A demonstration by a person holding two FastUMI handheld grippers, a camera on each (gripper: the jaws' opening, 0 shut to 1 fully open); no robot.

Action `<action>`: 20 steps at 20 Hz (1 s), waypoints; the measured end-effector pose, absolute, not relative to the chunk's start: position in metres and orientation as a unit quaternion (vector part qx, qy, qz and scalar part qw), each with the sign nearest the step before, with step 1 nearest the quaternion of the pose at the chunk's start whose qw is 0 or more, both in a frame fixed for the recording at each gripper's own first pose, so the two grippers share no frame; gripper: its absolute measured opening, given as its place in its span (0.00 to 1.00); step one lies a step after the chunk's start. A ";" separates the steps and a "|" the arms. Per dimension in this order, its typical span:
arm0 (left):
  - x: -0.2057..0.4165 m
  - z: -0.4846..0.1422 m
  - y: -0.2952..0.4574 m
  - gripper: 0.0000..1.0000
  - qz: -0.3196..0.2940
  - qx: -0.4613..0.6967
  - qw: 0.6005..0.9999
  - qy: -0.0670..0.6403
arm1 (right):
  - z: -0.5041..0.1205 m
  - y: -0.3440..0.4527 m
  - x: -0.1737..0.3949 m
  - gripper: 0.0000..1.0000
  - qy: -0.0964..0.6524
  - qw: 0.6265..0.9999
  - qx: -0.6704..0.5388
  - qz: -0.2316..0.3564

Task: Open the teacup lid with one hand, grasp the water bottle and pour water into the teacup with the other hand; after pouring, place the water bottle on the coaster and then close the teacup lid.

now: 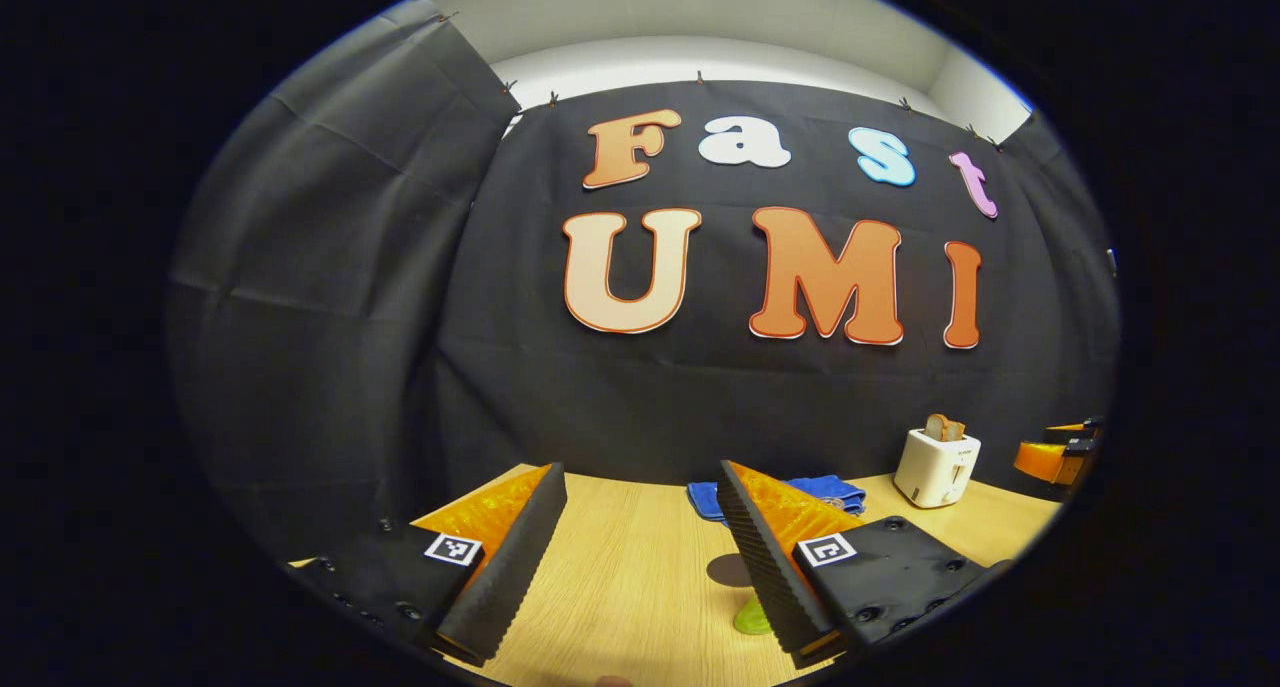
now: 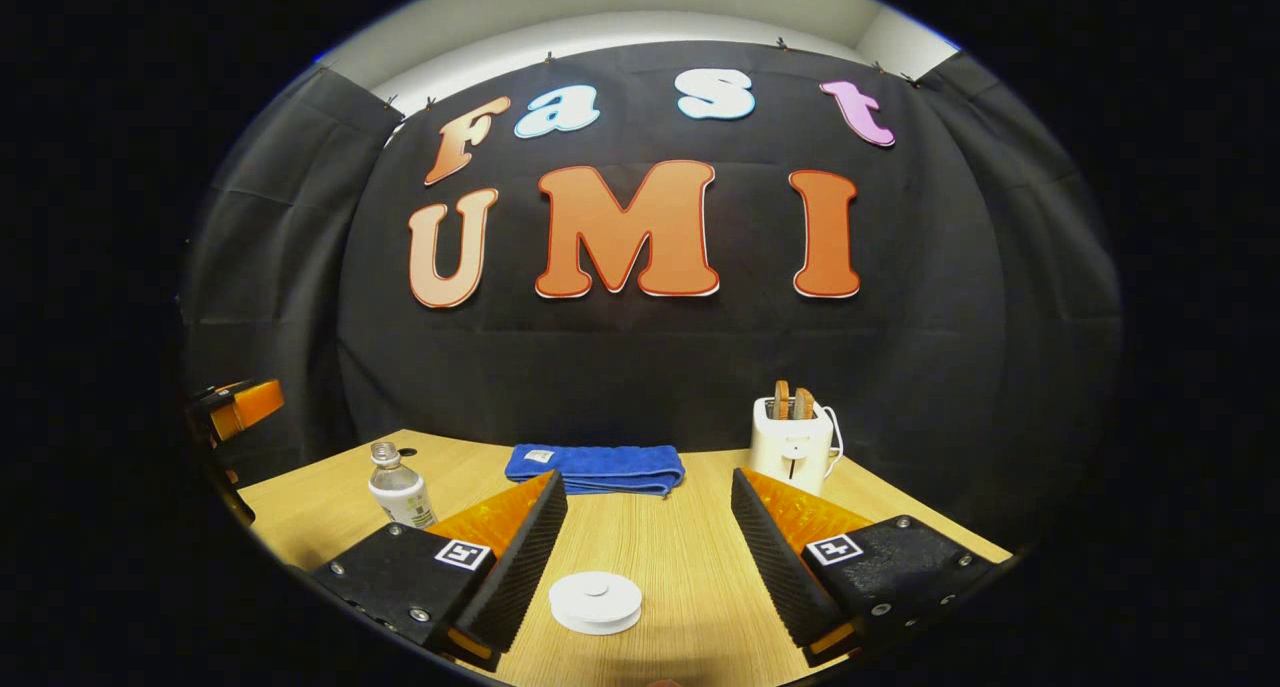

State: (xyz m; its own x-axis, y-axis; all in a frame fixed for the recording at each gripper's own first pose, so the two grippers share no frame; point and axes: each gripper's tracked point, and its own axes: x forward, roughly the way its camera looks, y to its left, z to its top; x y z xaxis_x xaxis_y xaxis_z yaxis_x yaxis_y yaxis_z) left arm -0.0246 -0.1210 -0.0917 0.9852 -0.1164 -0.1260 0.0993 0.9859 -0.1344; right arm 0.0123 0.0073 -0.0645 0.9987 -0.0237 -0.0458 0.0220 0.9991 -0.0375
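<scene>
The teacup lid [image 2: 595, 601] is a white, round disc with a small centre knob. In the right gripper view it lies flat near the front edge of the desk [image 2: 660, 557], low between the two fingers of the right gripper [image 2: 648, 552] and closer to the left one. The cup under it cannot be made out. Neither finger touches the lid.

The right gripper is spread wide, with nothing between its fingers.

The water bottle [image 2: 398, 487] stands upright toward the left edge of the desk in the right gripper view — clear body, pale cap, a label around the lower half. It stands well apart from the lid and is partly hidden behind the right gripper's left finger.

The left gripper [image 1: 640, 547] is also spread wide and grips nothing. In the left gripper view a dark round disc [image 1: 729, 570] lies flat on the desk just beside the right finger; whether this is the coaster cannot be confirmed. A small green object [image 1: 751, 619] lies just in front of it, partly hidden by the same finger.

At the back edge of the desk lies a folded blue towel [image 2: 596, 468]. To its right stands a white toaster [image 2: 791, 443] with two slices in its slots — close to the back right corner.
</scene>
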 end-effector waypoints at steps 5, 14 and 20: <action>-0.027 -0.091 -0.123 0.99 -0.058 -0.043 0.996 0.061 | -0.076 0.010 0.010 0.99 0.025 1.000 -0.002 -0.003; -0.025 -0.101 -0.135 0.99 -0.068 -0.024 0.995 0.065 | -0.138 0.027 0.031 0.99 0.096 0.995 -0.023 0.009; -0.021 -0.109 -0.127 0.99 -0.063 -0.028 0.995 0.069 | -0.190 0.041 0.054 0.99 0.162 0.986 -0.042 0.011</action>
